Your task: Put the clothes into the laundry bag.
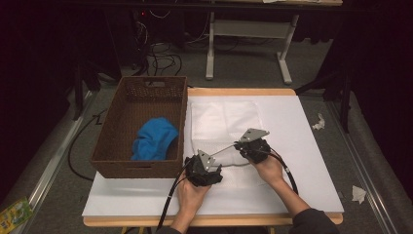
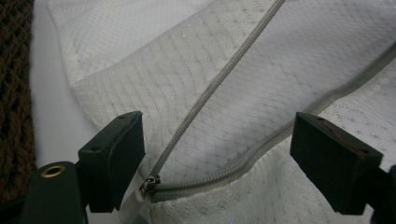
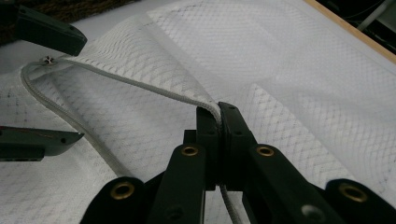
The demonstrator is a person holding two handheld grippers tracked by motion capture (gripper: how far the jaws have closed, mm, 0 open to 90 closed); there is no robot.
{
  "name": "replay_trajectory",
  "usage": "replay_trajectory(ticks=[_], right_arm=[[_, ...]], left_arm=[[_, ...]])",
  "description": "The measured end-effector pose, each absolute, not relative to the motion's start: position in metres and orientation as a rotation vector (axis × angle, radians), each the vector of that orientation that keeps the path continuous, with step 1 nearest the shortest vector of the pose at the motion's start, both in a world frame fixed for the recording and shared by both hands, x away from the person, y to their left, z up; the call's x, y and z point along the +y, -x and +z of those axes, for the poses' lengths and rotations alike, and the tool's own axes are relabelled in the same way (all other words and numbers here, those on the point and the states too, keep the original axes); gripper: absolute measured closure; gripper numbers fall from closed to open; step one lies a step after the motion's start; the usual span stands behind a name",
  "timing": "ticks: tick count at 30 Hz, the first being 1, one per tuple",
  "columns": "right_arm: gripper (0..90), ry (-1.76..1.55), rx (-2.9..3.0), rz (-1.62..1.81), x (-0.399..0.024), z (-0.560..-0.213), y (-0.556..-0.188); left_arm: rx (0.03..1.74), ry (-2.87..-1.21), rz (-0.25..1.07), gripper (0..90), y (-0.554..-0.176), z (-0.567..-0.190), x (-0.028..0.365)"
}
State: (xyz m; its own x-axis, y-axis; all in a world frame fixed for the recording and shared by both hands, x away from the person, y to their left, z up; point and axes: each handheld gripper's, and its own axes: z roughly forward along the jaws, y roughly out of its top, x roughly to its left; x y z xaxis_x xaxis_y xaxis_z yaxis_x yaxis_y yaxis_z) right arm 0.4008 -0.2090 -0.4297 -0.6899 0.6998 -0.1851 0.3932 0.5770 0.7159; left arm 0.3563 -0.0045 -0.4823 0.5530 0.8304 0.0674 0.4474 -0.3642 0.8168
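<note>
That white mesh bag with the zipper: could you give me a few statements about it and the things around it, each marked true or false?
1. The right gripper is clamped on the zipper edge of the white mesh bag. True.
2. The left gripper is squeezing the zipper slider. False: its jaws stand open on either side of the bag, with the slider near one jaw.
3. A blue cloth lies in the brown basket. True.
4. The bag's zipper is fully closed. False: its two sides spread apart from the slider.
</note>
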Motion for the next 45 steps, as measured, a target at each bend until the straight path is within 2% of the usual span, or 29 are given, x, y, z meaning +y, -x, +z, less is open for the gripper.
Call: replay_trajectory(ticks=[45], right_arm=[[89.1,-0.922,2.354,0.988,-0.222,-0.403,-0.400]], left_arm=[[1.105,-2.033,0.608,22.4,-0.362,-0.484,-0.006]])
